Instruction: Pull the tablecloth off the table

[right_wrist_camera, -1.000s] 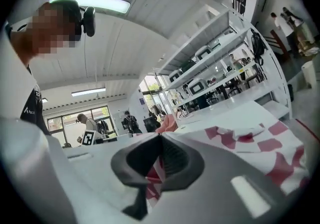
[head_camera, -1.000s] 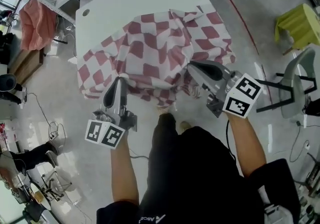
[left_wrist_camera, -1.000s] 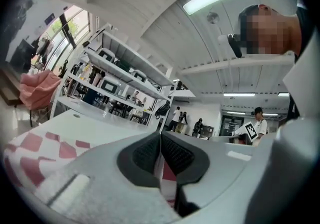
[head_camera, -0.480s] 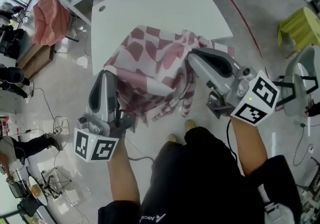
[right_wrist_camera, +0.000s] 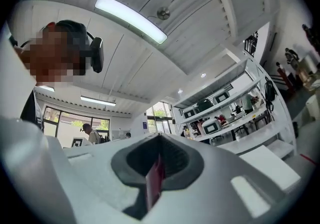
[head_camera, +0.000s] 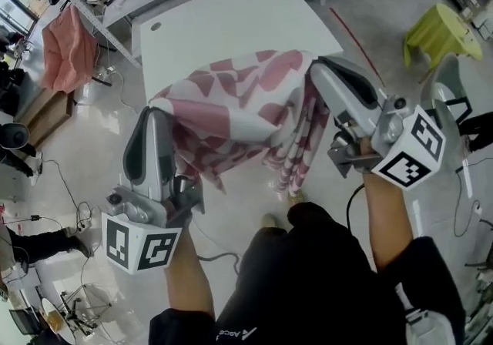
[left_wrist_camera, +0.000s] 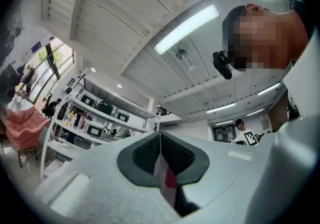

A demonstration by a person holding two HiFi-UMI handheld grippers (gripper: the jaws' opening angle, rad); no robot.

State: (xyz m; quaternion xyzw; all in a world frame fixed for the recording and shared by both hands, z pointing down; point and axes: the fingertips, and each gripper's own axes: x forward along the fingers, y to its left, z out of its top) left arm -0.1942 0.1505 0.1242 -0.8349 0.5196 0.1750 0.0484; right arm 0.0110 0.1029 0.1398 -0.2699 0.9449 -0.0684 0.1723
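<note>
The red-and-white checked tablecloth [head_camera: 239, 105] is bunched and stretched in the air between my two grippers, in front of the white table's [head_camera: 231, 24] near edge. One fold hangs down toward the floor. My left gripper [head_camera: 154, 116] is shut on the cloth's left end, and my right gripper [head_camera: 320, 68] is shut on its right end. In the left gripper view the left gripper [left_wrist_camera: 160, 137] points up at the ceiling with a strip of tablecloth [left_wrist_camera: 168, 184] pinched between its pads. The right gripper [right_wrist_camera: 160, 139] does the same with a red strip of tablecloth [right_wrist_camera: 154, 184].
A pink cloth [head_camera: 65, 47] hangs on a rack at the left, beside a cardboard box [head_camera: 42, 101]. A yellow-green stool [head_camera: 435, 35] and a grey chair [head_camera: 454, 97] stand at the right. Shelving runs behind the table. Cables lie on the floor at the left.
Both grippers have risen and drawn back toward me with the cloth. The cloth has slid off the table top, which now shows bare, and it hangs bunched between the grippers.
</note>
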